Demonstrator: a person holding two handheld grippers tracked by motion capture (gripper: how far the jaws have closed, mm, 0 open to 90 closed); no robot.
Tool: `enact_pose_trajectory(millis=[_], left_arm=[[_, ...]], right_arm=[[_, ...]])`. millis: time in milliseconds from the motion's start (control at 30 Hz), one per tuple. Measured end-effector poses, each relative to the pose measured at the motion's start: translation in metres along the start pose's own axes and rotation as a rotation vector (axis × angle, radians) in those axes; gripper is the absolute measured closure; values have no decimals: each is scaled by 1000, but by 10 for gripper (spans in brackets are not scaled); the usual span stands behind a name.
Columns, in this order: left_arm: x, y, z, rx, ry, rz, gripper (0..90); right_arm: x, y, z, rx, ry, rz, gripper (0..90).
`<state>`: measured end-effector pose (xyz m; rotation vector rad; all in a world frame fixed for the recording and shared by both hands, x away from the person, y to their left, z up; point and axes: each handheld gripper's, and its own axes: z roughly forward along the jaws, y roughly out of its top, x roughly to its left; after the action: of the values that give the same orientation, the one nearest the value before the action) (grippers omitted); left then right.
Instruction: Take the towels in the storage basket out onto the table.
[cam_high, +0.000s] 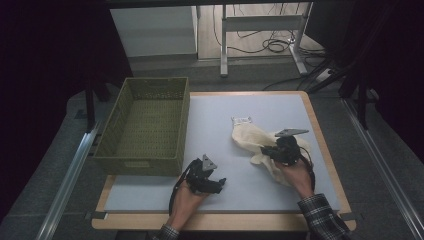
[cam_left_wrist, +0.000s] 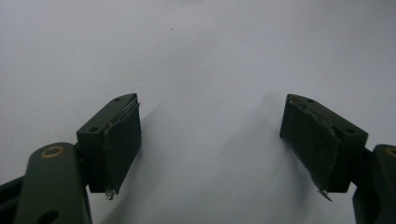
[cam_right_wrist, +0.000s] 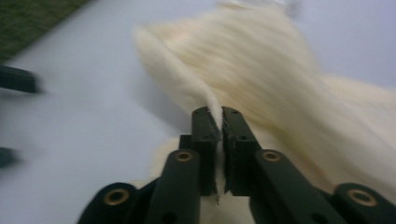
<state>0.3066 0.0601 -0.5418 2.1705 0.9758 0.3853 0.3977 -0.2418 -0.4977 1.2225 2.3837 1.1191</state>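
A cream cloth lies crumpled on the right half of the desk, well apart from the green basket that stands on the desk's left edge. The basket looks bare inside, so the cloth has likely not gone in yet. The right gripper has its jaws nearly together, pinching a raised fold of the cloth between them; the high view shows it sitting over the near part of the cloth. The left gripper holds its jaws wide apart with nothing between them, just the pale desk surface below; in the high view it hovers near the front of the desk, to the left of the cloth and not touching it. My reading is that the work is at an early stage: one grip is made, the second is still to come, and whatever folding or carrying to the basket is wanted remains to be done
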Motion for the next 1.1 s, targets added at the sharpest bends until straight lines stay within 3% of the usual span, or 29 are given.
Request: enact_pose_trajectory(millis=[133,333,433,467,500,667,800,833,867,900,967,1067,1100], left_arm=[[2,-4,-1,-6,-11,-14,177],[2,-4,-1,-9,-13,-15,175],[2,-5,-1,-10,-12,-15,175],[2,-5,-1,-10,-12,-15,175],[2,-5,-1,-10,-12,-16,175],[2,-5,-1,-11,-11,-14,175],[2,-5,-1,-12,-10,-13,175],[2,-5,-1,-12,-9,-13,175],[2,-5,-1,-12,-9,-13,175],[2,-5,-1,-12,-9,-13,175],[2,-5,-1,-12,-8,-12,175],[2,-5,-1,-12,-8,-12,176],[2,-5,-1,-12,-8,-12,176]], right_arm=[[-16,-13,3,48,-62,17,682],[-10,-11,-15,-6,-70,-16,658],[10,-3,-23,-39,-13,-60,663],[10,-3,-23,-39,-13,-60,663],[20,-2,-18,-36,26,-80,663],[39,-5,4,10,83,-119,663],[47,-9,14,46,48,-165,663],[47,-9,16,58,21,-170,663],[47,-9,17,59,8,-178,692],[46,-9,18,67,-6,-186,777],[40,-8,17,55,-20,-177,853],[31,-3,10,37,-31,-146,860],[17,3,2,17,-82,-132,858]])
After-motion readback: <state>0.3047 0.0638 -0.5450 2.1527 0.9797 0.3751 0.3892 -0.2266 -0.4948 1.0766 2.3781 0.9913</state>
